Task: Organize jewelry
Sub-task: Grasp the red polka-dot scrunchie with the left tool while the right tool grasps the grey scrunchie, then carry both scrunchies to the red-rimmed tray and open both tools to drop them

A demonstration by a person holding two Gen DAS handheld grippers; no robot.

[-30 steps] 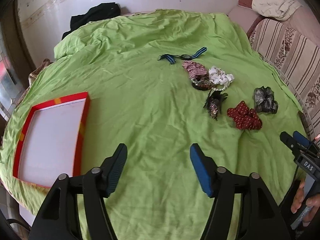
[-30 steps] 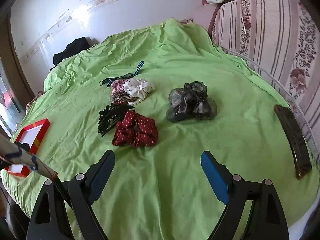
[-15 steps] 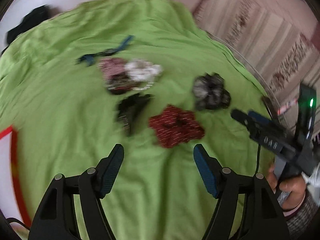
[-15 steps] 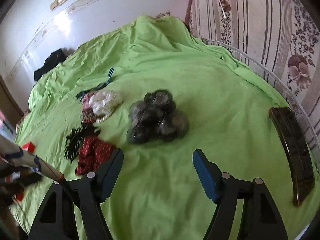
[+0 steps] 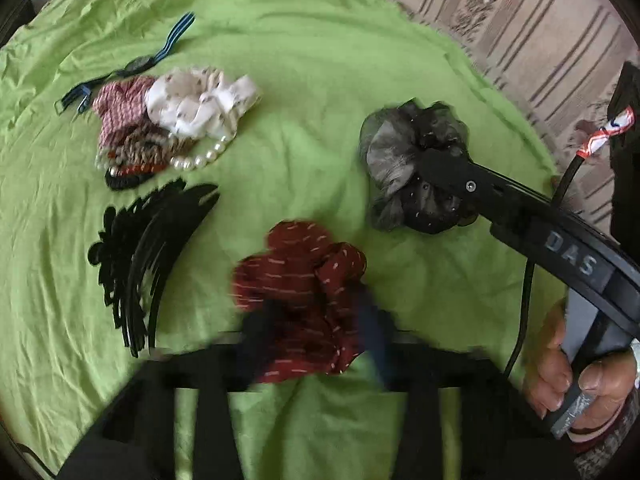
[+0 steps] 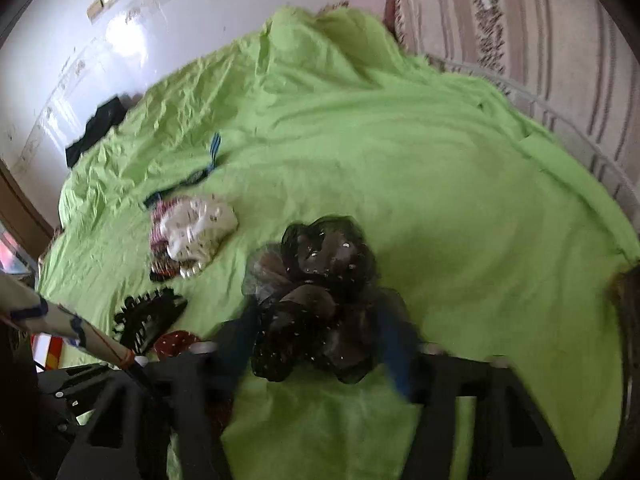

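Observation:
A dark red scrunchie (image 5: 300,292) lies on the green sheet between the blurred jaws of my left gripper (image 5: 312,340), which stand on either side of it, narrowed from before. A black-and-grey sheer scrunchie (image 6: 320,300) sits between the blurred jaws of my right gripper (image 6: 324,344); it also shows in the left wrist view (image 5: 404,168). Whether either gripper presses its scrunchie is blurred. A black hair claw (image 5: 148,256), a white scrunchie (image 5: 200,104), a pink checked scrunchie (image 5: 120,108), pearl beads (image 5: 200,160) and a blue striped band (image 5: 160,52) lie to the left.
The green sheet (image 6: 440,160) covers a round bed. A striped floral cushion (image 5: 520,40) runs along the right. A corner of the red-rimmed tray (image 6: 48,348) shows at lower left of the right wrist view. Dark clothing (image 6: 96,128) lies at the far edge.
Both grippers have moved forward and down. The left now straddles the red scrunchie, the right the black-grey one. Both pairs of jaws have narrowed and are motion-blurred.

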